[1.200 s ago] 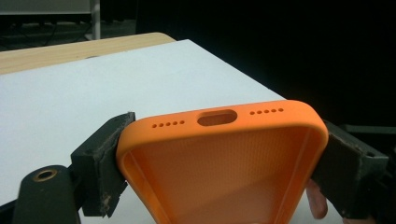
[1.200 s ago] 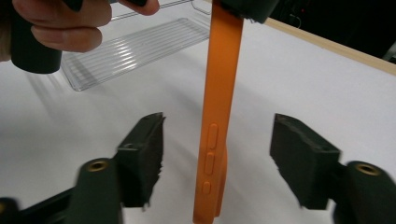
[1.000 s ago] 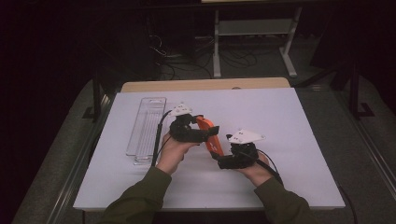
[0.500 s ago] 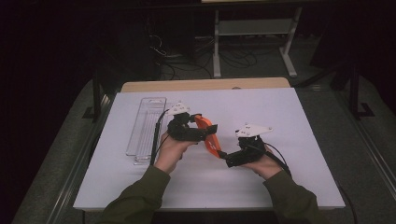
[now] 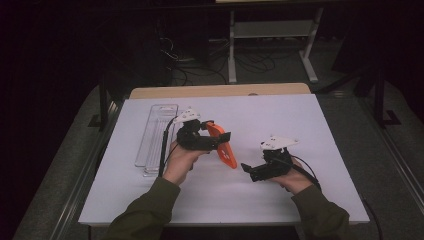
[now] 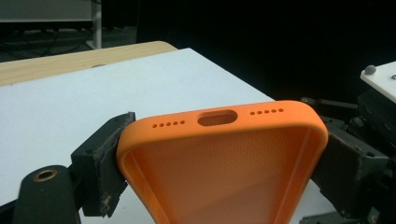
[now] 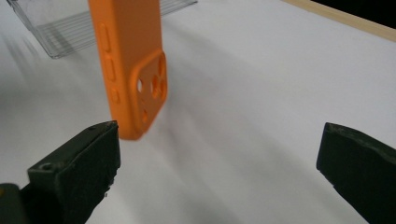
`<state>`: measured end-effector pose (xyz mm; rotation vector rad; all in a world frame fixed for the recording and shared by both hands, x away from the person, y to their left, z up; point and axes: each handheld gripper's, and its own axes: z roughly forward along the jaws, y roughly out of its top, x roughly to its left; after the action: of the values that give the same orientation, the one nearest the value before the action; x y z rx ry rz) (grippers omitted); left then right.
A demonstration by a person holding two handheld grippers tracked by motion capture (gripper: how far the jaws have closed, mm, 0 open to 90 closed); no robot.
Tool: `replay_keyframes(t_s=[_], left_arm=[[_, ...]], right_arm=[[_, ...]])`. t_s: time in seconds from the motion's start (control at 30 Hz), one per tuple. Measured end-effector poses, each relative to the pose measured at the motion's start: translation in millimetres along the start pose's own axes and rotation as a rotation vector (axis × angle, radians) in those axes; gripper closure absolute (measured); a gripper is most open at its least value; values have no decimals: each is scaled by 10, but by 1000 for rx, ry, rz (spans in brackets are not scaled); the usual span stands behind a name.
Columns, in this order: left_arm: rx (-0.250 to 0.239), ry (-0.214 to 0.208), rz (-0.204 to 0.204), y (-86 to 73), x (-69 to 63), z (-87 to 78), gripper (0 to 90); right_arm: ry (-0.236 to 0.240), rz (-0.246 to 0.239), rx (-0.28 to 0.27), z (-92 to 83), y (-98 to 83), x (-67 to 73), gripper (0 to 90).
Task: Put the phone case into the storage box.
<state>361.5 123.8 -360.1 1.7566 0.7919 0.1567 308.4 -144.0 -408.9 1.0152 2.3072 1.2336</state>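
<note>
One orange phone case | long axis slanting down-right | left jaws clamp it | right jaws wide, empty.

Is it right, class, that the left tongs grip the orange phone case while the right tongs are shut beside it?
Not quite: the right tongs stand open, as the right gripper view shows. The left tongs do grip the orange phone case.

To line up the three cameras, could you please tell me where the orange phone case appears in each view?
High view: the orange phone case sits just left of centre, gripped by the left tongs.
Left gripper view: it spans the lower middle, clamped between the black jaws, port cut-out facing the camera.
Right gripper view: it hangs upper left, beyond the open right tongs.
Shared landmark: the white tabletop.
</note>
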Motion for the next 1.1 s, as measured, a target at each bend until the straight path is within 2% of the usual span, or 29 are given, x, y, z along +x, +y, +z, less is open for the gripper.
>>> replay_keyframes(t_s=[0.2,0.3,0.33,0.4,0.57,0.67,0.7,0.83,0.87,0.93,1.1], left_arm=[[-10,-2,-3,21,9,-24,149],[-11,0,-2,25,15,-27,149],[-10,-1,-1,25,14,-27,149],[-9,-2,0,26,12,-28,149],[-6,-8,1,23,12,-27,149],[-2,-8,8,29,17,-39,149],[-5,-9,5,30,13,-40,149],[-3,-8,19,35,9,-43,149],[-5,-7,23,35,9,-41,149],[-1,-10,28,39,7,-40,149],[2,-10,43,50,-6,-39,149]], right_arm=[[-19,29,3,-148,-134,-116,0],[-23,31,4,-186,-206,-139,0],[-25,8,5,-196,-233,-158,0],[-22,31,18,-214,-275,-141,0],[-35,26,36,-239,-387,-133,0],[-16,15,39,-253,-463,-147,0],[-13,30,46,-260,-478,-131,0],[-9,13,52,-280,-555,-130,0],[-6,23,53,-284,-564,-122,0],[-6,8,57,-286,-573,-136,0],[-4,12,59,-293,-563,-136,0]])
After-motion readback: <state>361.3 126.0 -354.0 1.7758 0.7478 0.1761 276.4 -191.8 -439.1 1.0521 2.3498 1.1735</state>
